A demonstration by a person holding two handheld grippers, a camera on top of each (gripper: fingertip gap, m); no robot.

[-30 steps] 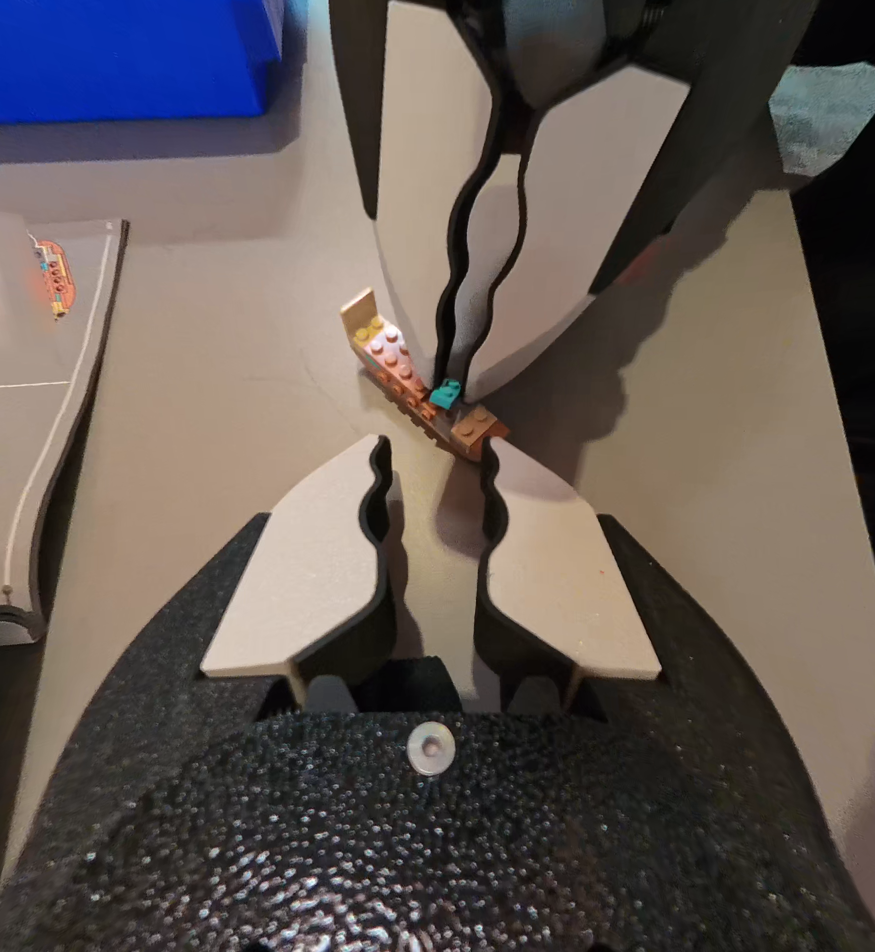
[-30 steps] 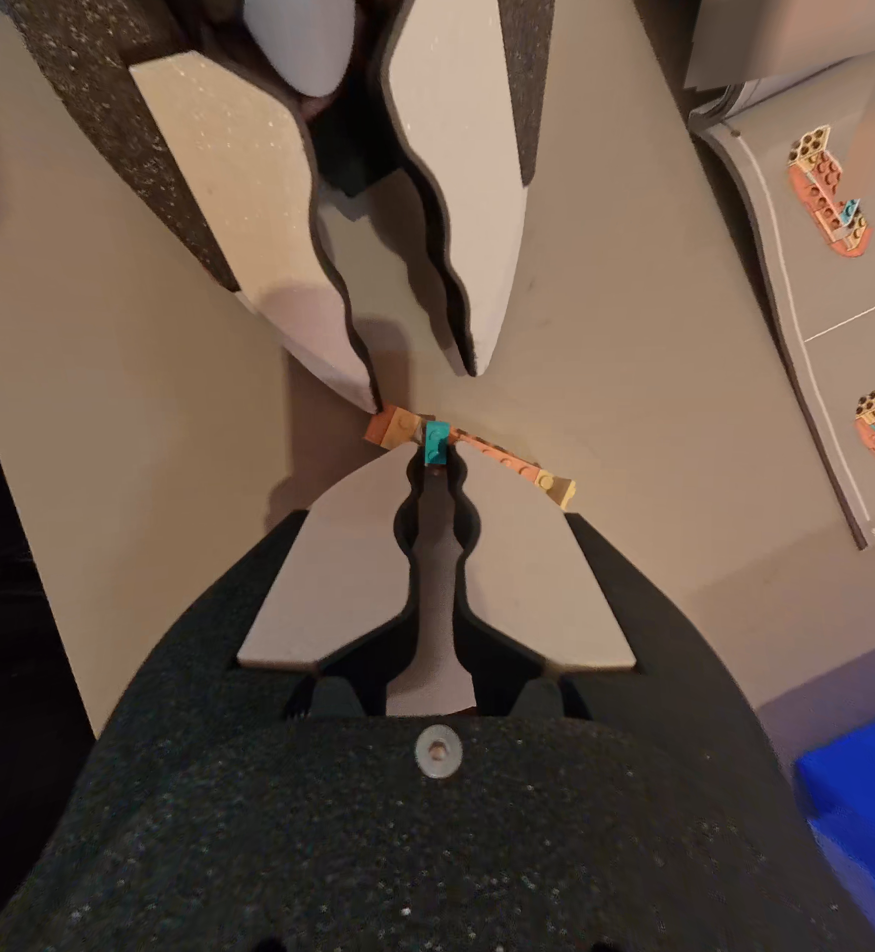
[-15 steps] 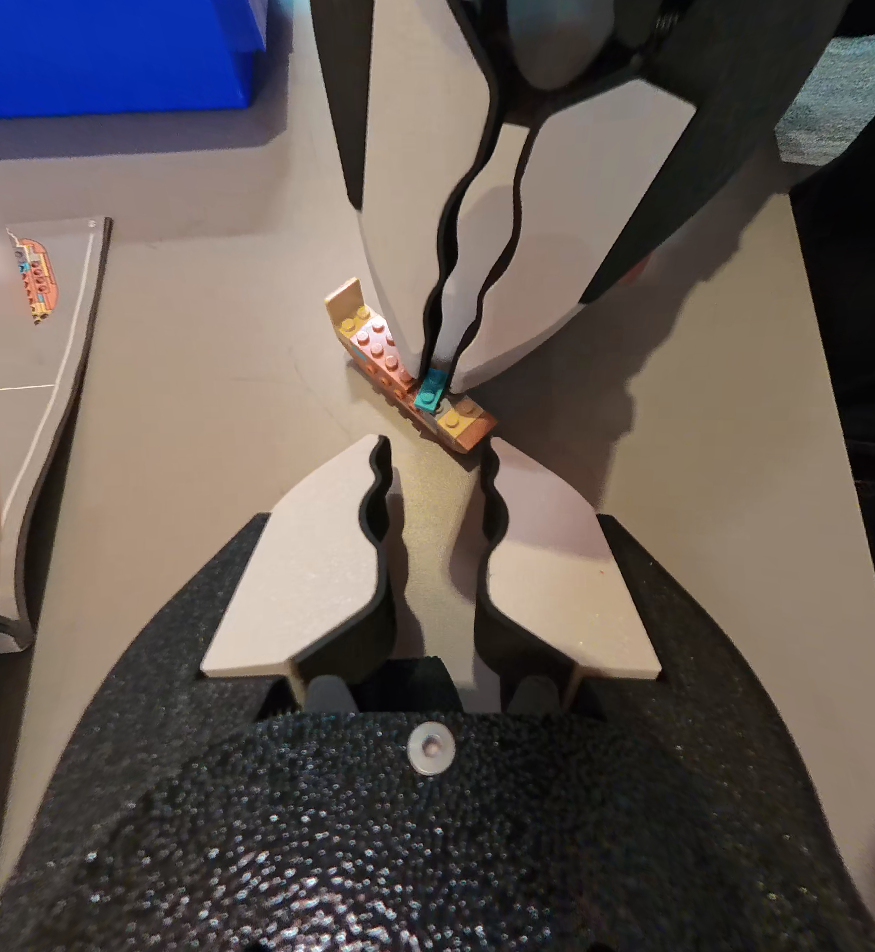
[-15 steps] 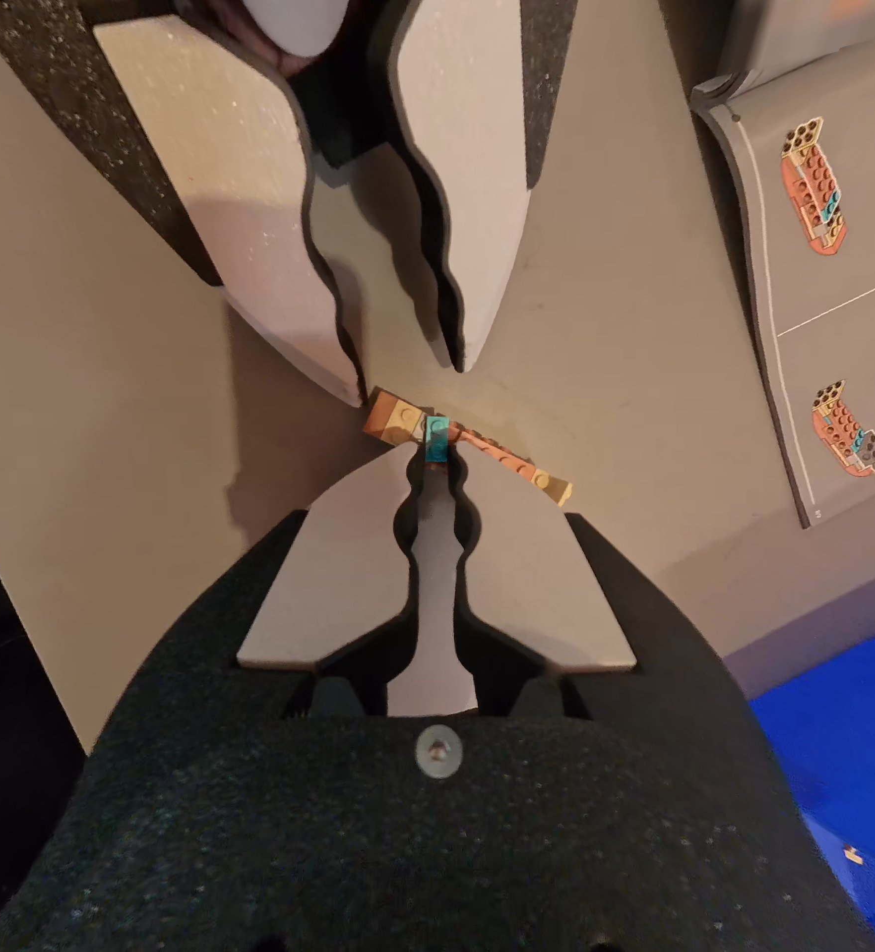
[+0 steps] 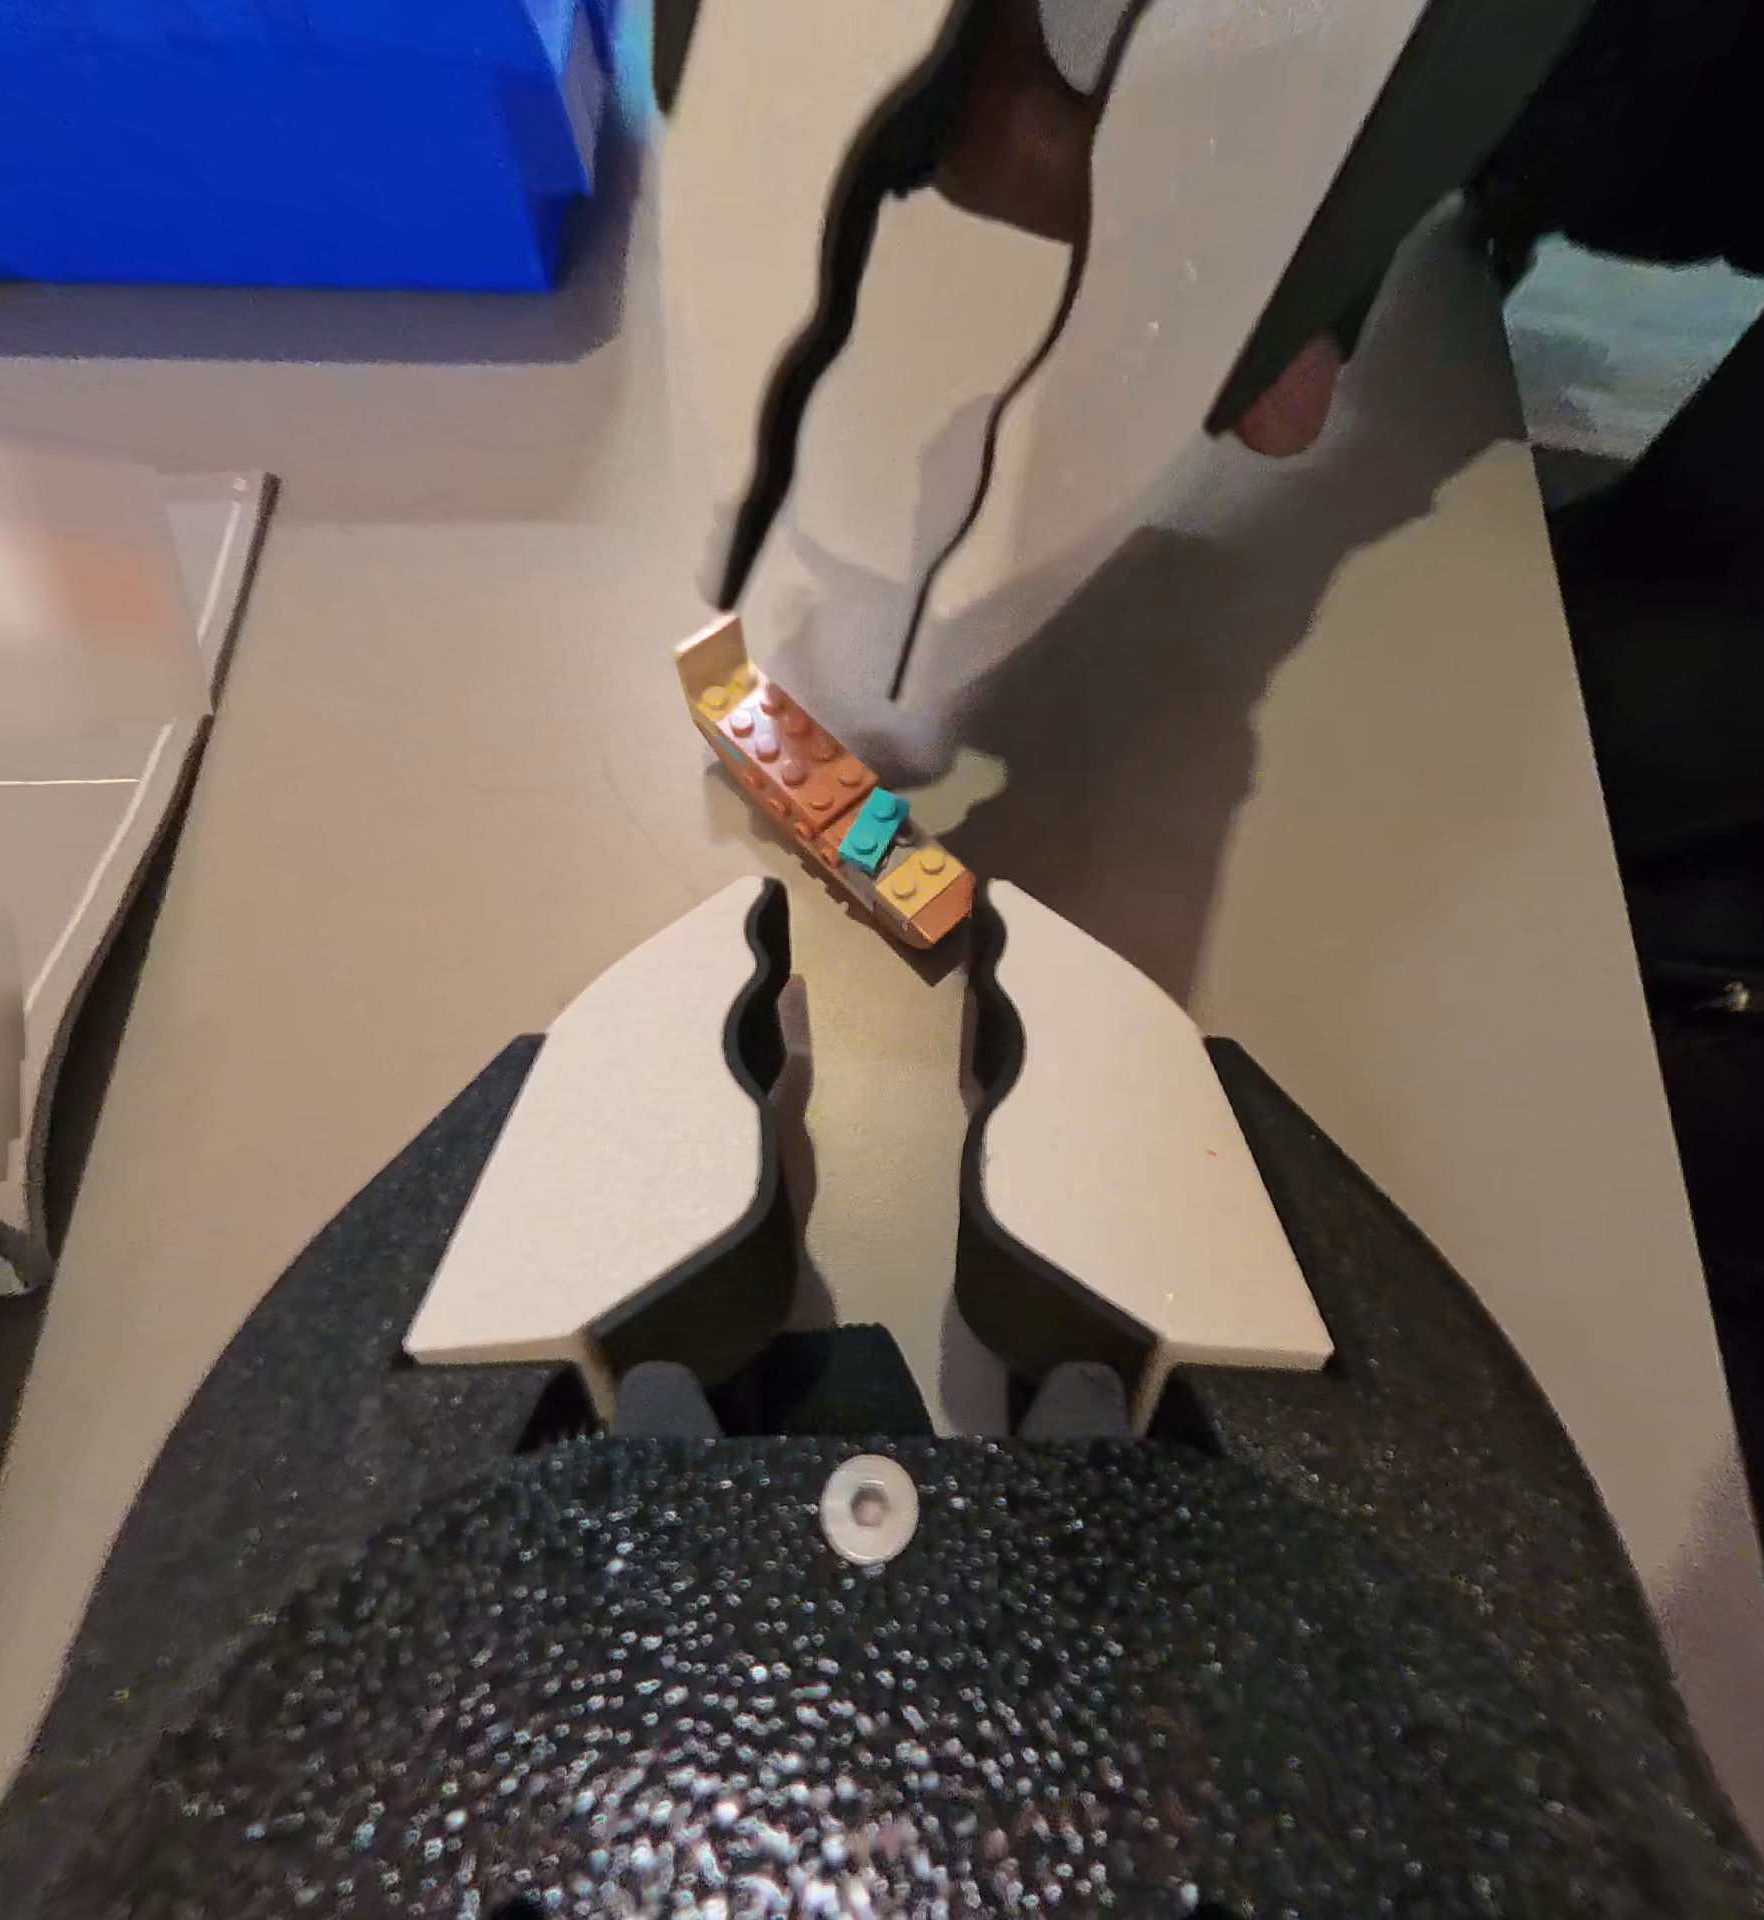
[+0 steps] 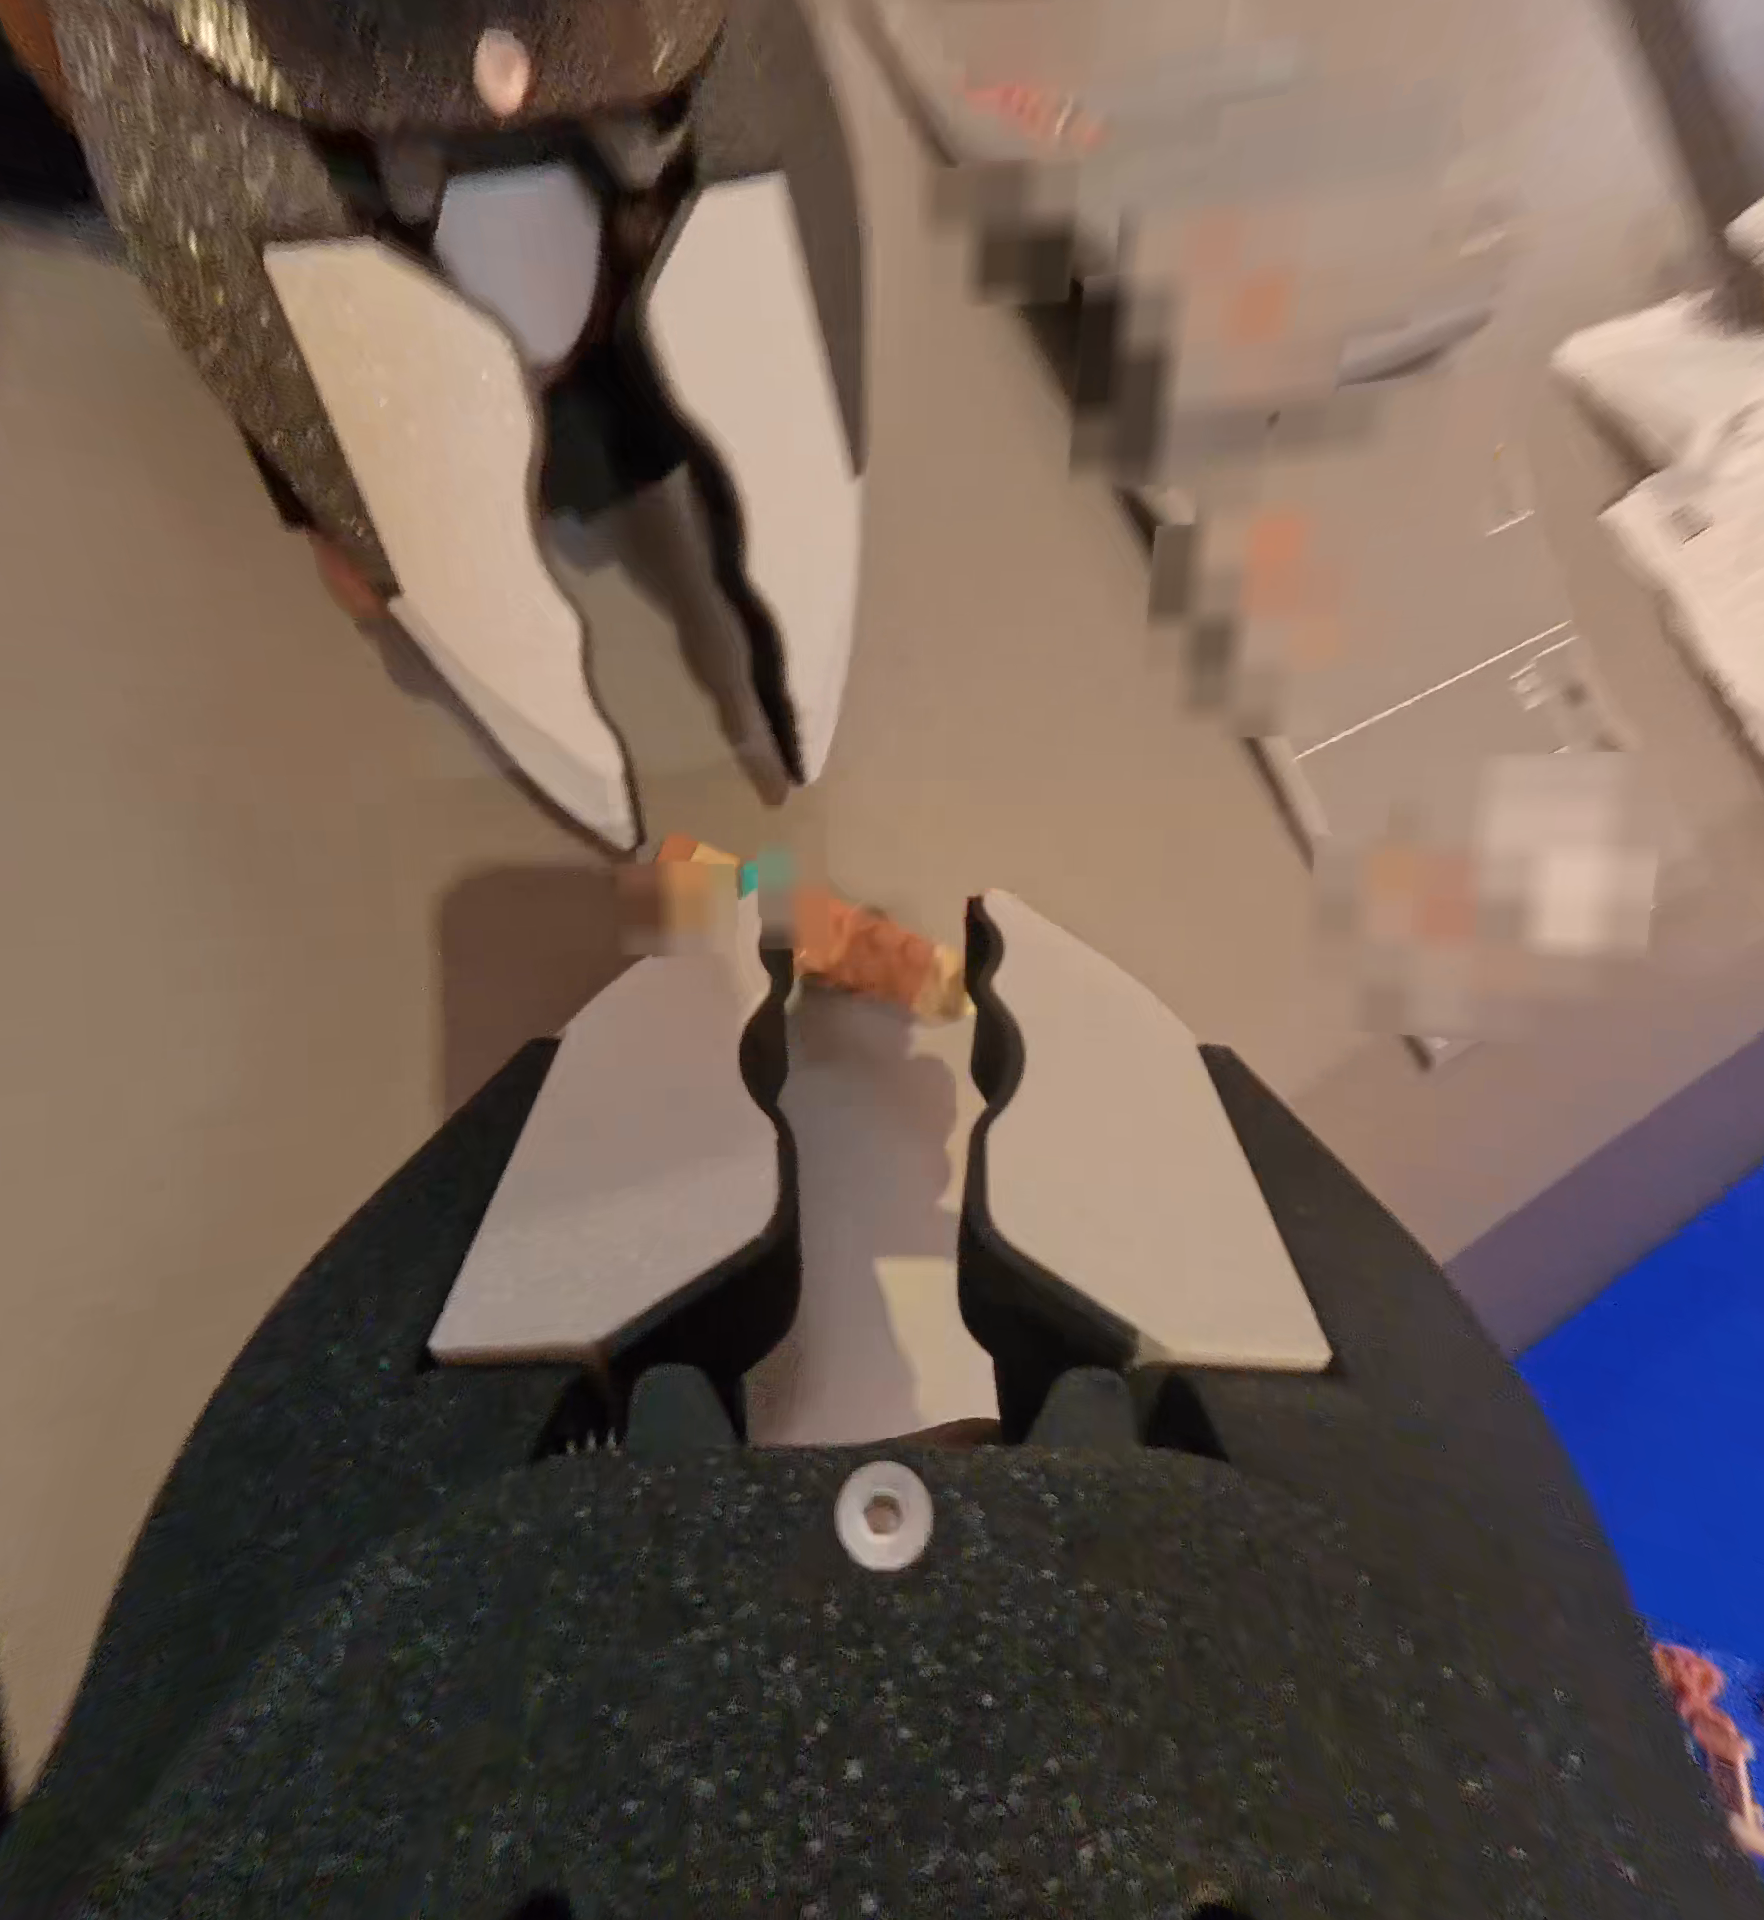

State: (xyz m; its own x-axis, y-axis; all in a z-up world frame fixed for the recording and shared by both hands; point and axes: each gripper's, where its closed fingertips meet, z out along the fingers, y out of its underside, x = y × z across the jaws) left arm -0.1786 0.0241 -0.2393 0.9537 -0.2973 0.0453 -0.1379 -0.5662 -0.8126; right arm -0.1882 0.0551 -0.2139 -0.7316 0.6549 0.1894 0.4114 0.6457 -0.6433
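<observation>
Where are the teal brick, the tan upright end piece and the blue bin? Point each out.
teal brick (image 5: 873, 826): left wrist view, on its studded top.
tan upright end piece (image 5: 714, 657): left wrist view, on its raised flat face.
blue bin (image 5: 234, 135): left wrist view, on its side wall.

blue bin (image 5: 234, 135) — far left | open booklet (image 5: 57, 831) — left table (image 5: 442, 727) edge

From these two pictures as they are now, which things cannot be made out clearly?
- Brick model, right wrist view: motion blur and mosaic patches hide its left end and teal brick.
- Open booklet, both views: pages blurred over, unreadable.
- Small pieces on the blue surface, right wrist view: blurred, cut by the edge.
- Right gripper, left wrist view: fingertips smeared.
</observation>
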